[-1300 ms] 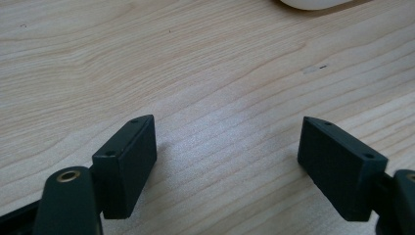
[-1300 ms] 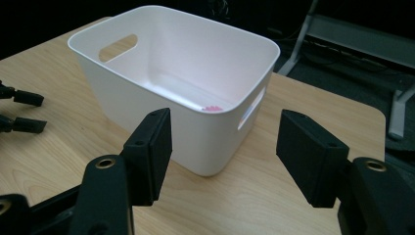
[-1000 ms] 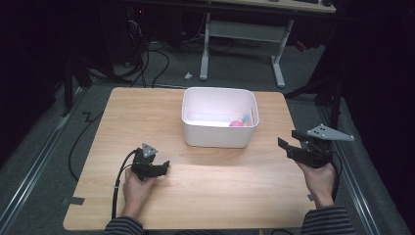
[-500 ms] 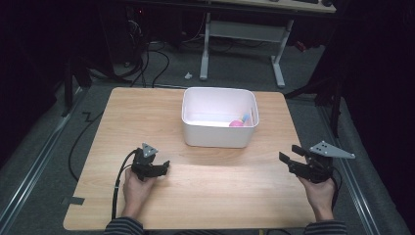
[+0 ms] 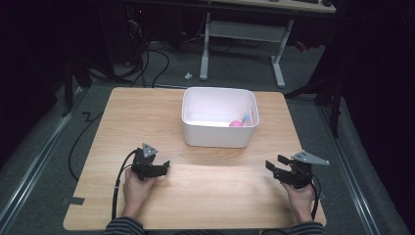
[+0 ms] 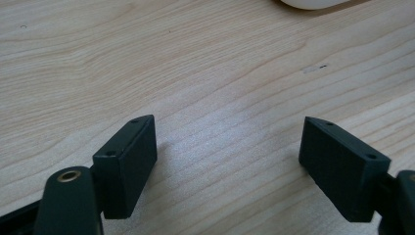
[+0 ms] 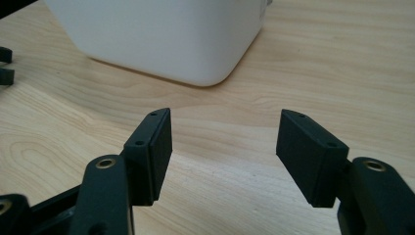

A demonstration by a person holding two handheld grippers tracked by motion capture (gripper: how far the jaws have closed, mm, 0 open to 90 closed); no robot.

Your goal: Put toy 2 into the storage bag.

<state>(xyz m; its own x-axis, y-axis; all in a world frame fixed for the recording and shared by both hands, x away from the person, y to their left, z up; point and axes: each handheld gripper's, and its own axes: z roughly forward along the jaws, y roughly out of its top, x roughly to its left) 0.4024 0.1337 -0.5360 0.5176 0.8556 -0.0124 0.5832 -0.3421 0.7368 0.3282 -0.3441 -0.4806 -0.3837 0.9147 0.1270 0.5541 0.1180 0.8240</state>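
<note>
From the high view, the person's forearms come in from the bottom edge and rest low over the near part of the wooden table (image 5: pixel 147 117). The left gripper (image 5: pixel 164 168) sits in the left hand at the near left, its jaws pointing to the right across the wood, a black cable looping back beside the wrist. The right gripper (image 5: pixel 274 166) is held near the table's right edge, its jaws pointing left and spread apart, the grey three-cornered plate on top. The white bin (image 5: pixel 219 117) stands at the middle of the far half, well apart from both grippers, with a pink object (image 5: pixel 236 123) and a small blue object (image 5: pixel 245 118) lying in its right corner.

In the left gripper view, the left gripper (image 6: pixel 227 147) hangs just above bare wood, jaws wide apart and holding nothing; the bin's rounded bottom edge (image 6: pixel 313 4) peeks in at the top.

In the right gripper view, the right gripper (image 7: pixel 224 142) is likewise spread and empty, aimed toward the bin's near corner (image 7: pixel 161 34), which stands ahead of the jaws on the table.
</note>
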